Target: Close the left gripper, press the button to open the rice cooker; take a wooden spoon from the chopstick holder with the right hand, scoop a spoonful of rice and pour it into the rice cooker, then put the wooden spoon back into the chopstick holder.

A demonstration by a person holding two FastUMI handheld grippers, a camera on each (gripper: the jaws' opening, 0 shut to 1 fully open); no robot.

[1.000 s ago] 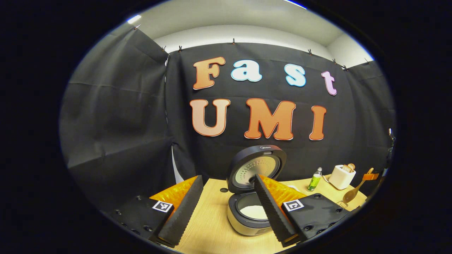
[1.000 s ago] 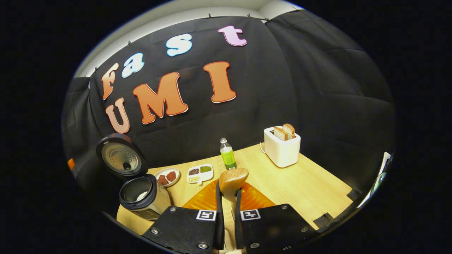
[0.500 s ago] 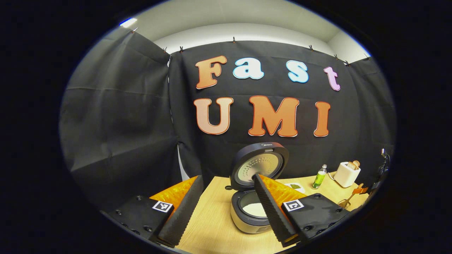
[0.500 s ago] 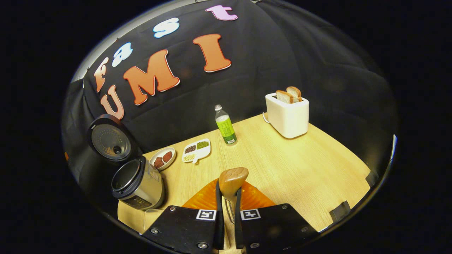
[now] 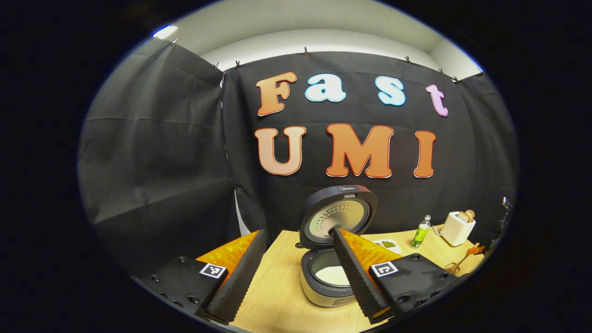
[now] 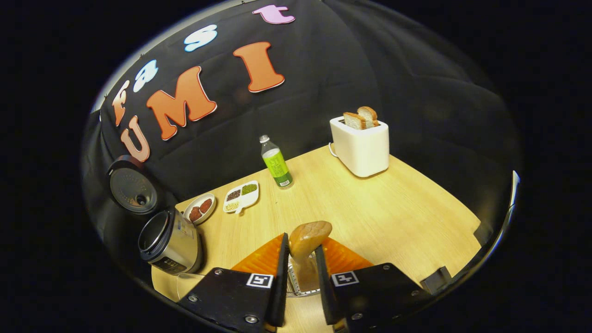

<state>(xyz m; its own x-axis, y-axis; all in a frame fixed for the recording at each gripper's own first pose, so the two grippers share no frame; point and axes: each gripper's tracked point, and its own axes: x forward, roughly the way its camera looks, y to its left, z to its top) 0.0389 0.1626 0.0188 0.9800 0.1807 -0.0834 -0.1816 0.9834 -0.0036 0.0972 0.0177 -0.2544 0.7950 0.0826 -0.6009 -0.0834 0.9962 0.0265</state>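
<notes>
The left gripper (image 5: pixel 296 277) is held above the near edge of the wooden table (image 5: pixel 277 296), its fingers (image 5: pixel 238 277) spread wide apart with nothing between them. Just ahead of its right finger the rice cooker (image 5: pixel 326 282) is seen with its lid (image 5: pixel 337 217) swung up and standing upright; white rice (image 5: pixel 330 275) is visible in the pot. Farther off to the right of this gripper, a green bottle (image 5: pixel 421 233) and a white toaster (image 5: pixel 455 229) are made out by the back cloth, and the wooden spoon (image 5: pixel 460 263) is glimpsed at the far right rim, small and blurred.

In the right gripper view, the right gripper (image 6: pixel 300 277) is pointed down at the table (image 6: pixel 393 217). The wooden spoon (image 6: pixel 307 238) is seen standing between its fingers (image 6: pixel 280 273), bowl end up, with its lower part down inside the wire chopstick holder (image 6: pixel 296 284) directly beneath. A small gap can be seen on each side of the spoon, so the fingers appear slightly parted, though whether they are touching the wood cannot be told for sure. To the left of this gripper the rice cooker (image 6: pixel 169 243) is set with its lid (image 6: pixel 132 185) up. Ahead and to the left lie a small plate (image 6: pixel 199 209) of reddish pieces and a divided dish (image 6: pixel 240 196) of grains. Straight ahead stands the green bottle (image 6: pixel 276 162), and ahead to the right the toaster (image 6: pixel 360 145) with two slices of bread (image 6: pixel 361 118) poking out.
</notes>
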